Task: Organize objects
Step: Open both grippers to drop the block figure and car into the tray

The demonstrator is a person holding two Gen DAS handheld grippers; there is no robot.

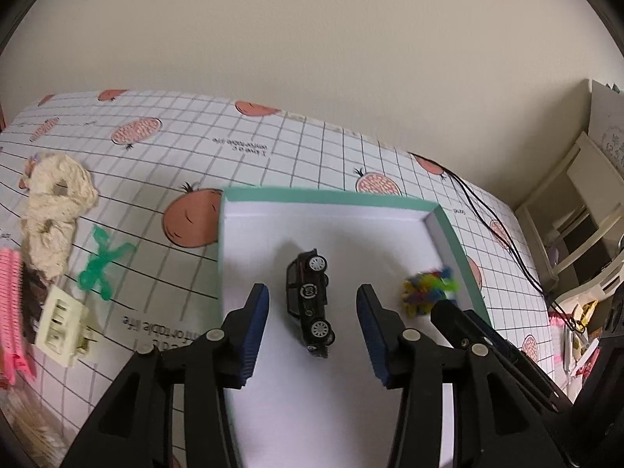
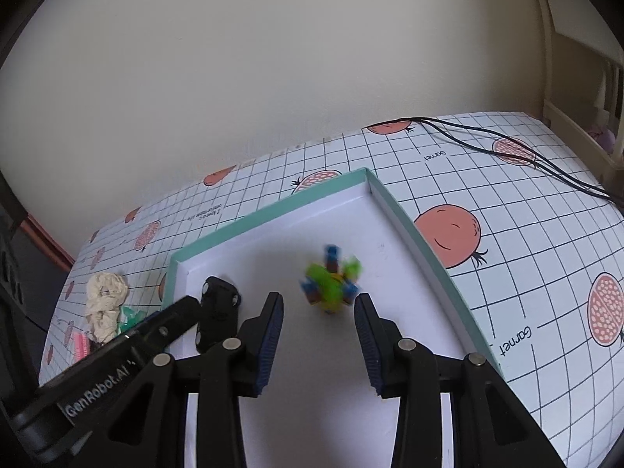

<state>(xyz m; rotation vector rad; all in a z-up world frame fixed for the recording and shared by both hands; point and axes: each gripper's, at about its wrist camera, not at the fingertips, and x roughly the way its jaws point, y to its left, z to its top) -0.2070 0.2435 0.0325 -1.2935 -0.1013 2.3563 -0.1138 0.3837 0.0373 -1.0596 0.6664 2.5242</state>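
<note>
**Toy car and colourful toy lie in a shallow box**

A black toy car (image 1: 310,304) lies on its side on the white floor of a teal-rimmed box (image 1: 331,197), between the spread, empty fingers of the left gripper (image 1: 312,304). A blurred multicoloured toy (image 2: 331,282) lies just ahead of the right gripper (image 2: 318,312), also spread and empty. Outside, on the tabletop (image 1: 273,156), lie a cream scrunchie (image 1: 54,206), a green hair tie (image 1: 103,265) and a pink comb (image 1: 9,304).

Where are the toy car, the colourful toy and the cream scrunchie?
toy car (image 1: 310,304): left wrist view, its underside.
colourful toy (image 2: 330,284): right wrist view, green middle.
cream scrunchie (image 1: 54,206): left wrist view, its fabric.
</note>
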